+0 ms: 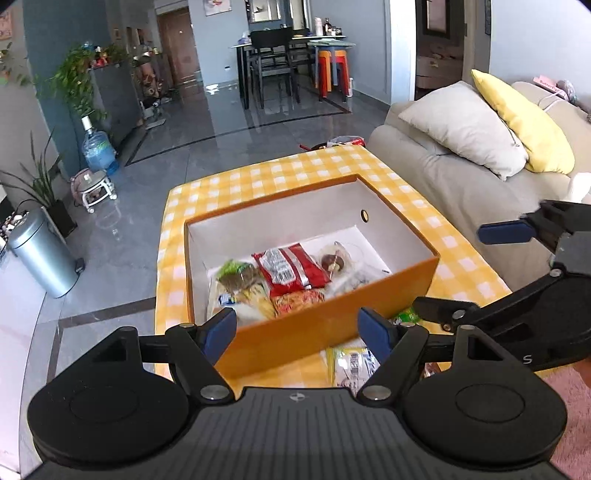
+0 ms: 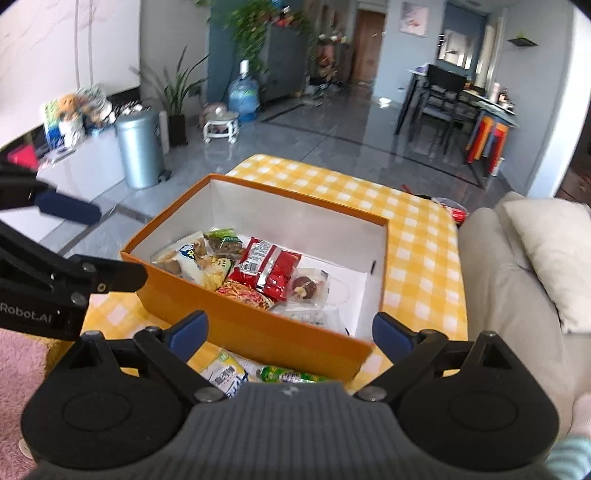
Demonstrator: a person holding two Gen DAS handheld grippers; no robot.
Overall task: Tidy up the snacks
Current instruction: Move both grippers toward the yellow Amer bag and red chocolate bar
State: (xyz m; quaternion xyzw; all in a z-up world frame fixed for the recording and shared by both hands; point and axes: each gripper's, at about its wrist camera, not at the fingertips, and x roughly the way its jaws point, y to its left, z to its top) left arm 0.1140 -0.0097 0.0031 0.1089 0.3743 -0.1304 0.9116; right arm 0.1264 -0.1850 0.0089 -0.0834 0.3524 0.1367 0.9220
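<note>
Snack-filled orange box [image 1: 325, 325] — tongs [image 1: 299, 332] empty

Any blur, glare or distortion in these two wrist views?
Left wrist: strong fisheye bend with dark corners; glare on the glossy floor; the snacks in the orange box are sharp. Right wrist: same bend; the hanging plant at the top is smeared; the red packet reads clearly.

grey sofa [image 1: 461, 177], yellow cushion [image 1: 524, 122], metal bin [image 2: 139, 147]
</note>
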